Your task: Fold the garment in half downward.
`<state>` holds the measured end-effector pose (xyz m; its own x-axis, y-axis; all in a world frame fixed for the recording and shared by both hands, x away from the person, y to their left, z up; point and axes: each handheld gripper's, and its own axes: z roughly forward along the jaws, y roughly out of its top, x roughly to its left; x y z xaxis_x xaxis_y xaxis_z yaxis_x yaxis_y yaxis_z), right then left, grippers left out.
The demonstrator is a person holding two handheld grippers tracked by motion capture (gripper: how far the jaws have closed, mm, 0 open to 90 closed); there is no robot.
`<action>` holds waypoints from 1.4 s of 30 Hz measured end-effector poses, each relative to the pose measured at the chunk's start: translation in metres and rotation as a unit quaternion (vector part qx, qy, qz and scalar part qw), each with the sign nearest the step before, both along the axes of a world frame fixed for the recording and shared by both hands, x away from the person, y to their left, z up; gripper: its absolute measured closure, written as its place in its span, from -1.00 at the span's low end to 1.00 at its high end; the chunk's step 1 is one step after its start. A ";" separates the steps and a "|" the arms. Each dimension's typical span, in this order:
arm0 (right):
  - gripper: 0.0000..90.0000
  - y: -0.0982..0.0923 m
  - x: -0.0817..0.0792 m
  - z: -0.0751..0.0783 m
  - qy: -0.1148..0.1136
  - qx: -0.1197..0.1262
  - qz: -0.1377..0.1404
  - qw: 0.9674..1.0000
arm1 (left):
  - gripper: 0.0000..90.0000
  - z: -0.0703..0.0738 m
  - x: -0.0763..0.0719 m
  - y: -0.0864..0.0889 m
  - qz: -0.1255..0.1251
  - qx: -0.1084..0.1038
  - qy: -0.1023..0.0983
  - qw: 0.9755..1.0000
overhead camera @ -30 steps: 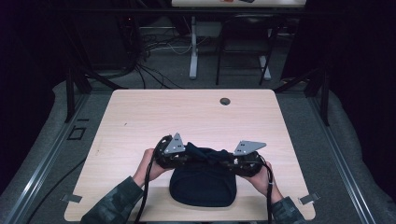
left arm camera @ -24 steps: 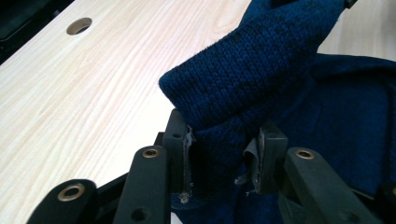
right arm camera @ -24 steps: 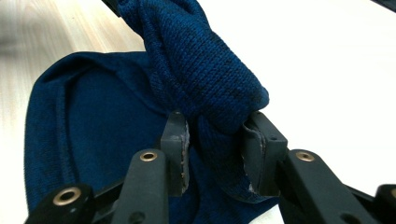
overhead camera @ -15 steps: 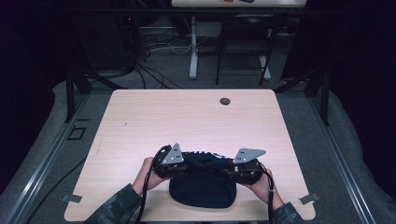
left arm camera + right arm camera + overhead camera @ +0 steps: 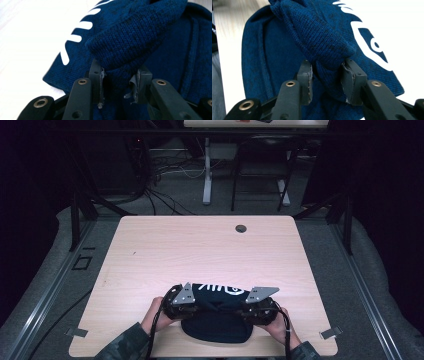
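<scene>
Navy knit hat lies at the near edge of the bench, between the person's two hands. Each gripper has a bunch of it.

Left gripper: fingers closed in on a thick fold of knit, pads pressing it from both sides; they have just been closing tighter on that fold. Gap stays fairly wide only because the wad of fabric fills it. From the high view, the left gripper sits on the hat's left end.

Right gripper: fingers clamped on a matching bunch at the other end, knit bulging out above the pads. High view has it at the hat's right end.

Why held so: both grips take the same folded-over edge at opposite ends, so the fold stays straight and taut between them, likely laying the top part over the lower part of the hat, a folding move. The white print shows on the far flap, face up. Hands low, close to the bench, so the fabric looks about to be set down flat rather than carried.

Hat is near the person, well apart from the small dark hole at the bench's far edge. Rest of the bench bare.

Risk, as a guess: thick knit may spring back once released.
</scene>
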<state>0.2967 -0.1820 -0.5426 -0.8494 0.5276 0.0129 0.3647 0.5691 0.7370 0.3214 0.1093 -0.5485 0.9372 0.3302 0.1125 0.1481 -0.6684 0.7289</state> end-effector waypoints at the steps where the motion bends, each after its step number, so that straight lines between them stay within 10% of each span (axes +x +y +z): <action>1: 0.39 0.000 -0.001 -0.001 0.001 -0.004 0.003 1.000 | 0.49 -0.001 -0.001 0.000 -0.003 0.005 0.001 1.000; 15: 0.43 0.000 -0.006 -0.016 0.018 -0.013 0.019 1.000 | 0.47 -0.017 -0.006 0.001 -0.014 0.024 0.017 0.999; 22: 0.39 0.000 -0.007 -0.020 0.022 -0.009 0.017 1.000 | 0.03 -0.012 -0.005 0.007 0.003 0.004 0.059 0.998; 38: 0.32 0.002 -0.007 -0.020 0.031 -0.013 0.015 0.999 | -0.27 0.038 0.004 0.027 0.044 -0.068 0.014 0.997; 42: 0.18 0.004 -0.008 -0.019 0.033 -0.015 0.016 0.999 | -0.27 0.028 0.015 0.016 0.065 -0.068 0.018 0.995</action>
<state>0.2886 -0.1785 -0.5615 -0.8632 0.5020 0.0536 0.3935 0.6025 0.6944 0.3368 0.1253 -0.5201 0.8881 0.4590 0.0250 0.2548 -0.5368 0.8043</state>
